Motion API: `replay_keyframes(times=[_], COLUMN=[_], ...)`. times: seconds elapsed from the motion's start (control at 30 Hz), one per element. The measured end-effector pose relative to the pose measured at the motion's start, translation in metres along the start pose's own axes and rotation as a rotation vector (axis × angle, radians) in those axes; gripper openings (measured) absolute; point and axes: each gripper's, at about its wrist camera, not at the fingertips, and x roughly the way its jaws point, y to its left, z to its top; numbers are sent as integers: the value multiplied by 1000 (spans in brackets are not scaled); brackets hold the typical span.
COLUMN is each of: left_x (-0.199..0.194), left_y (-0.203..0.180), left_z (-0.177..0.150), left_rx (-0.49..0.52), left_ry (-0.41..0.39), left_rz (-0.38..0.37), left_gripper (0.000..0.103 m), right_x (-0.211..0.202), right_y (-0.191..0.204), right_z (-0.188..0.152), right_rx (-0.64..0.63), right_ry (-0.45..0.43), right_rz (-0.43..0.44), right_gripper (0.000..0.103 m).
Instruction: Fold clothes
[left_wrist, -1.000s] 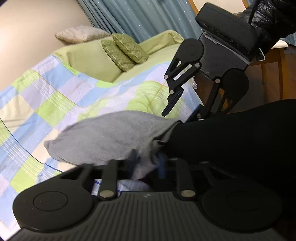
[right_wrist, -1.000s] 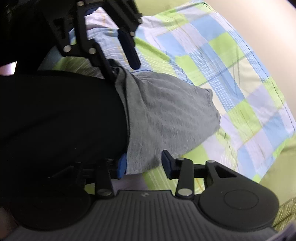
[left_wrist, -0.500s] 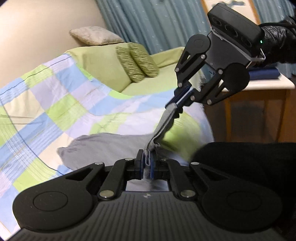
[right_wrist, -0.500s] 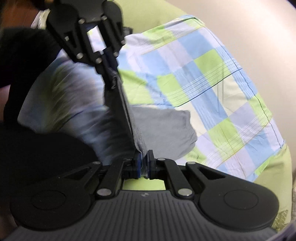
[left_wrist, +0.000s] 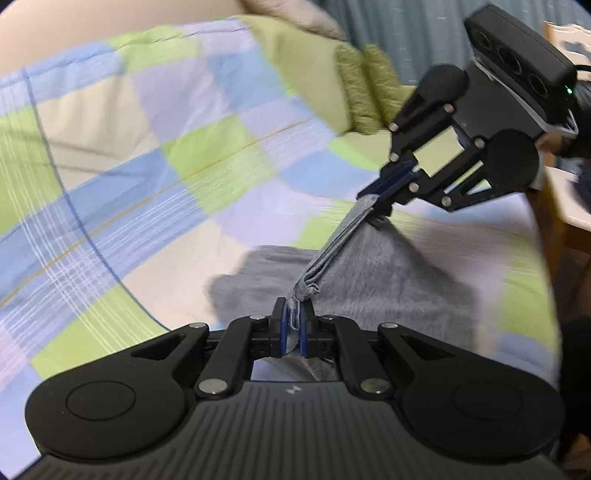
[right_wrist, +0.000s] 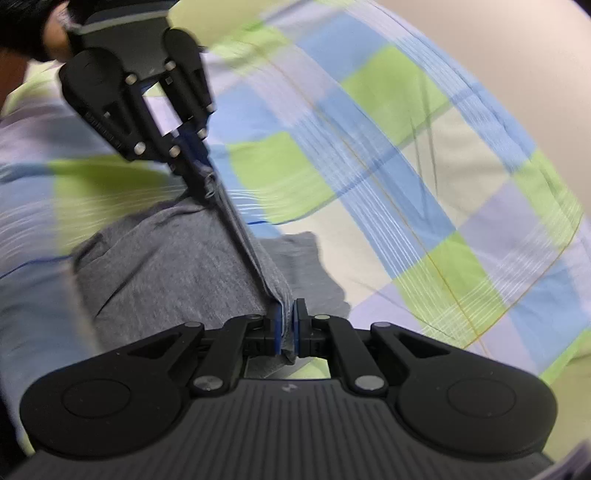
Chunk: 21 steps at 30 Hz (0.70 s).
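Both jaws clamp grey garment (left_wrist: 388, 273) edge | checked bedspread (left_wrist: 155, 155) beneath

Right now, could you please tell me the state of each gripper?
Left gripper: closed on an edge of the grey garment.
Right gripper: closed on the same edge, further along.

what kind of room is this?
Most likely a bedroom: a bed under a checked quilt, green pillows at its head, and curtains behind. A grey garment lies on the quilt.
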Motion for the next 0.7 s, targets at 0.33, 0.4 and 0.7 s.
replay_keyframes(times=[0.33,0.4,0.7], left_x=[86,89,57], left_y=[59,59,24], left_z=[-14,-18,-31], left_rx=[-81,-71,61], left_ry=[33,31,-65], left_rz=[39,44,97], left_gripper=[4,4,4], right_x=[102,101,91], right_y=[-69,-68,-71], right_z=[-22,-34,-60], right_rx=[174,278,628], right_ry=[56,25,-74], right_rz=[-37,-7,204], right_gripper=[1,1,28])
